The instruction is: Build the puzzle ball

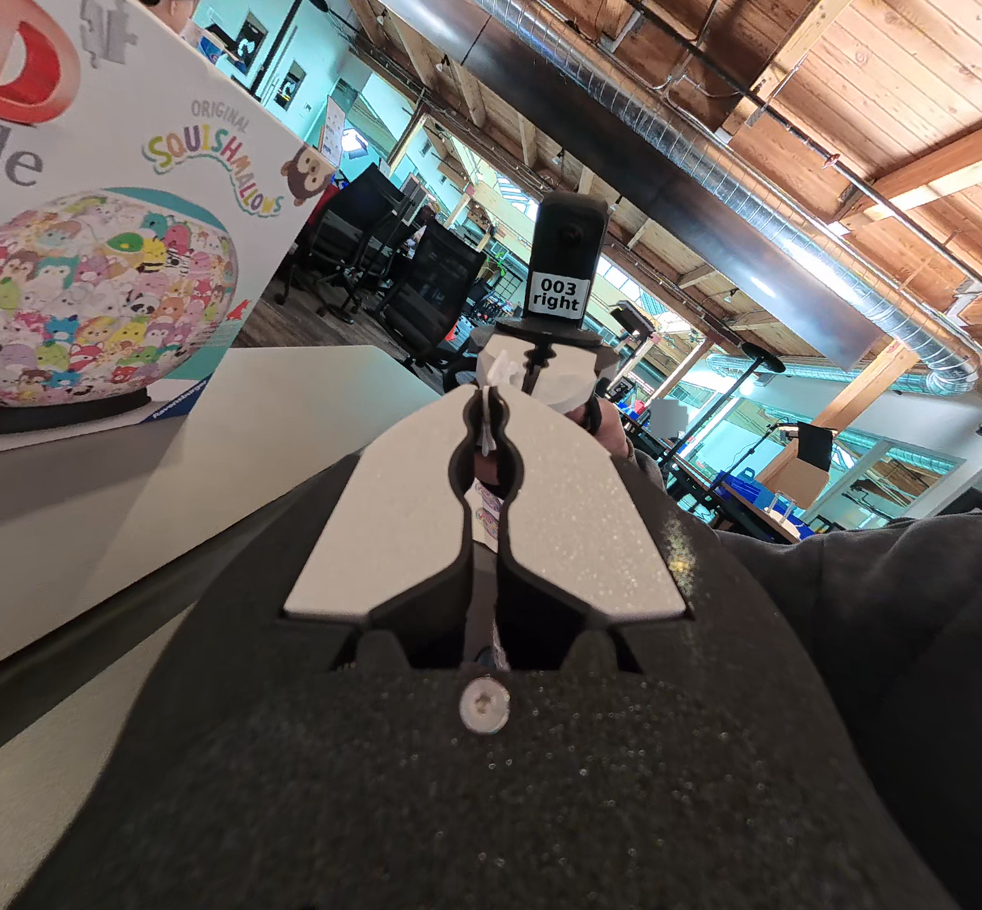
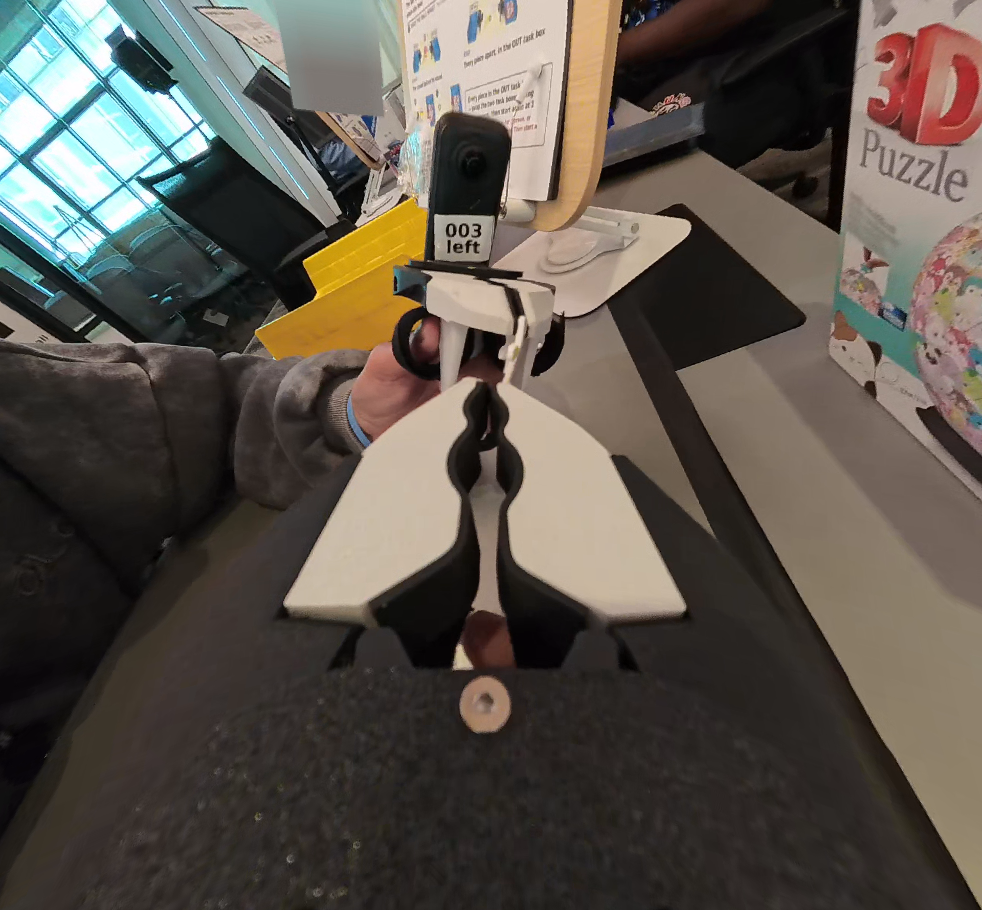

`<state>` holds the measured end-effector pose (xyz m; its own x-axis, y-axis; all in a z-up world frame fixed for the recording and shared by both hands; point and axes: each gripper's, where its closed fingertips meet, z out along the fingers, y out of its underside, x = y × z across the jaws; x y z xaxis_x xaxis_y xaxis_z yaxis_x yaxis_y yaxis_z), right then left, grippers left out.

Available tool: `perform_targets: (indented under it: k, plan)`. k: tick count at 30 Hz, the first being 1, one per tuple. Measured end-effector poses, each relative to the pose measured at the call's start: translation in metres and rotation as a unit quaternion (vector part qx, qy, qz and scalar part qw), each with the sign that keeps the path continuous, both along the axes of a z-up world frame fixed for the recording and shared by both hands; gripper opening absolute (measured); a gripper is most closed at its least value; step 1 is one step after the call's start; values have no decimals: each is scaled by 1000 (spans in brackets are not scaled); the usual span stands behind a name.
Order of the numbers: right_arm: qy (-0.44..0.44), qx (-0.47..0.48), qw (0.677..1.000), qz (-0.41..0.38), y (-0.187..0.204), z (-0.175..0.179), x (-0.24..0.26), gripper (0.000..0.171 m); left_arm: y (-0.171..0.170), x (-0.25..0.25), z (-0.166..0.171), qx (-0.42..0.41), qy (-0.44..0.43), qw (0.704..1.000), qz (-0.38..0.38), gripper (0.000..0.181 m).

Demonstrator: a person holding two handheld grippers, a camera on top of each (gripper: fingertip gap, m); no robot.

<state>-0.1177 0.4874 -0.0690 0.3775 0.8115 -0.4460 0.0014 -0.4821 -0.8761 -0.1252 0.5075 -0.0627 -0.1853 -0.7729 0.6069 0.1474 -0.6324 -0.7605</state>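
My left gripper (image 1: 486, 396) is shut on a thin puzzle piece (image 1: 487, 422), seen edge-on with its white edge sticking out past the fingertips. The piece's coloured printed face shows lower in the gap. In the right wrist view the left gripper (image 2: 513, 321) faces me with the same piece (image 2: 518, 348) hanging from its shut jaws. My right gripper (image 2: 486, 390) is shut, its tips right below that piece. In the left wrist view the right gripper (image 1: 539, 369) sits just beyond my left fingertips. Both are held up above the grey table (image 2: 797, 459).
The puzzle ball's box (image 2: 914, 247) stands on the table at the right, and shows in the left wrist view (image 1: 133, 247). An instruction board on a white stand (image 2: 505, 61), a black mat (image 2: 717, 289) and a yellow bin (image 2: 345, 300) lie beyond. People sit behind. My left and right fingertips are right by each other.
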Motion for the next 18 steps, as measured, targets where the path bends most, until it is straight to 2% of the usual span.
perform_targets:
  k: [3, 15, 18]
  plan:
    - [19, 8, 1000, -15, 3, 9, 5, 0, -3, 2, -2, -3, -1, 1000, -5, 2]
    - [-23, 61, 997, -43, 5, 15, 2, 0, -27, 22, -16, 2, 27, 998, -48, 3]
    - [-29, 76, 995, -49, 5, 21, 6, 0, -20, 16, -13, -14, 20, 999, -37, 2]
